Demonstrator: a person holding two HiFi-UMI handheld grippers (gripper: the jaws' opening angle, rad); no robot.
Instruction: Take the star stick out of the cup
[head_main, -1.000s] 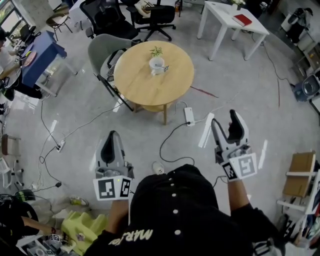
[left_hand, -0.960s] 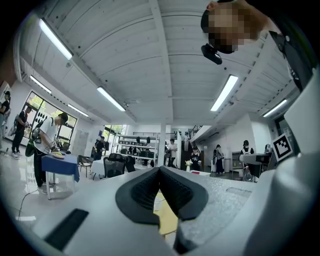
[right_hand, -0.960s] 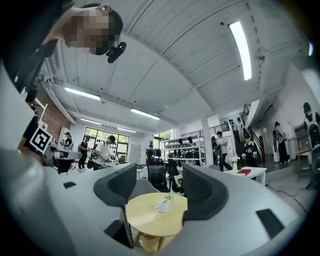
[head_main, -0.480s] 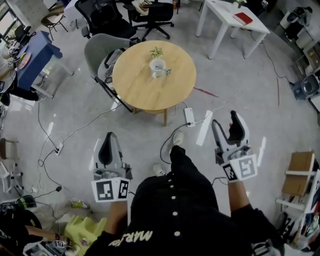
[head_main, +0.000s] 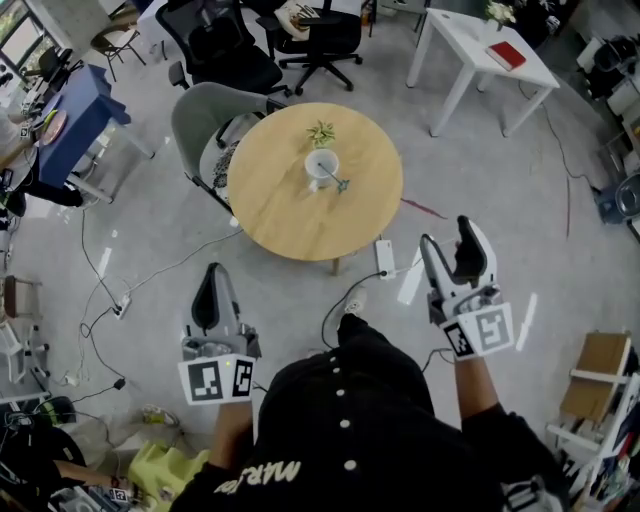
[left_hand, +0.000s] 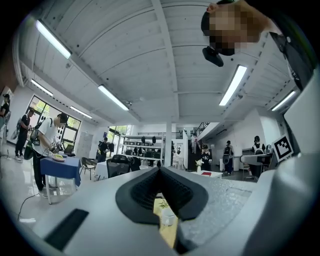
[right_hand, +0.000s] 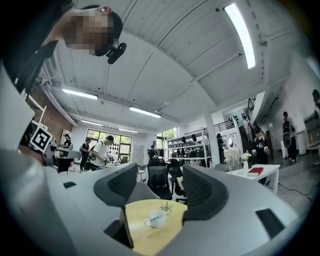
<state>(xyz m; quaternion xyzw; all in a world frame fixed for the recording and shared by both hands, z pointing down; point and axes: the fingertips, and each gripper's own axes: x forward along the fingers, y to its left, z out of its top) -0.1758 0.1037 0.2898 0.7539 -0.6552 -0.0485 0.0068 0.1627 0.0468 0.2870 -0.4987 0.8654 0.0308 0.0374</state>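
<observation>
A white cup (head_main: 321, 165) stands near the middle of a round wooden table (head_main: 270, 205), and the star stick (head_main: 338, 181) leans out of it toward the right. A small green plant (head_main: 321, 132) sits just behind the cup. Both grippers hang in the air well short of the table, over the floor. My left gripper (head_main: 208, 285) is shut with nothing in it. My right gripper (head_main: 447, 245) is open and empty. In the right gripper view the cup (right_hand: 157, 219) and the stick (right_hand: 153, 218) show between the jaws, far off.
A grey chair (head_main: 205, 120) is tucked at the table's left, with black office chairs (head_main: 215, 40) behind. A white table with a red book (head_main: 507, 55) stands back right. A power strip (head_main: 385, 258) and cables lie on the floor before the table. Shelving (head_main: 600, 375) is at the right.
The person has stepped toward the round table, which now sits lower and nearer in the head view. Both grippers keep the same pose and state.
</observation>
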